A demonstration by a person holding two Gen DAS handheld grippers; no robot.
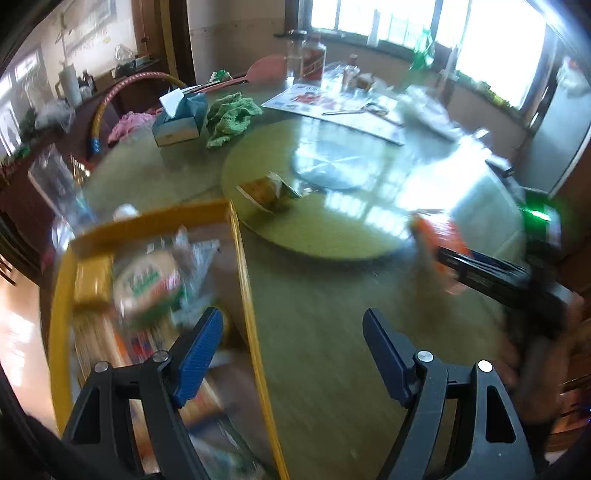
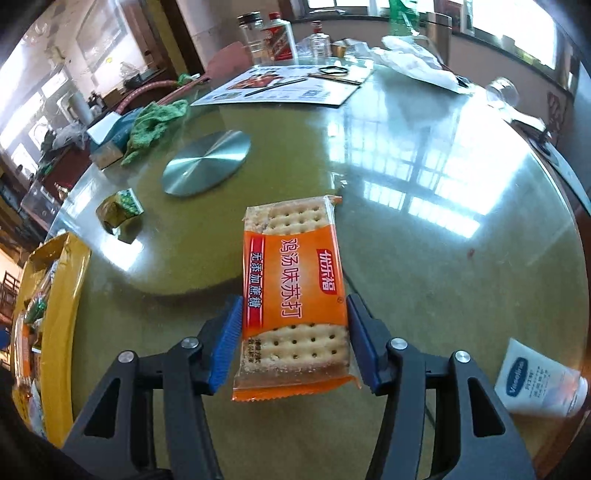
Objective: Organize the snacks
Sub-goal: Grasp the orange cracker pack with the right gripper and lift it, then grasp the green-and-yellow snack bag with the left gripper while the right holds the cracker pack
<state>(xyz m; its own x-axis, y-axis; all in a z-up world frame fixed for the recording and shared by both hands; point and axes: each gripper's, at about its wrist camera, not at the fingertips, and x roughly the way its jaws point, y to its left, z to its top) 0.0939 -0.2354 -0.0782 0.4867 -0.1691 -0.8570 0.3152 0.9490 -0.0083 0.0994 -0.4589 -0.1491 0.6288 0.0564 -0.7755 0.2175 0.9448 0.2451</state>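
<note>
My right gripper (image 2: 293, 339) is shut on an orange soda-cracker packet (image 2: 293, 284) and holds it above the round glass table; it shows blurred in the left wrist view (image 1: 439, 236). My left gripper (image 1: 293, 339) is open and empty, beside the right edge of a yellow box (image 1: 242, 258) that holds several snack packets (image 1: 147, 284). The box also shows at the far left of the right wrist view (image 2: 62, 295). A small green-and-yellow snack packet (image 2: 120, 212) lies on the glass turntable (image 1: 255, 225), also seen in the left wrist view (image 1: 267, 192).
A steel disc (image 2: 207, 160) sits at the turntable's middle. A green cloth (image 2: 155, 123), a tissue box (image 1: 179, 122), leaflets (image 2: 288, 86), bottles (image 2: 277, 35) and plastic bags (image 2: 417, 61) crowd the far side. A white Vaseline tube (image 2: 539, 380) lies near right.
</note>
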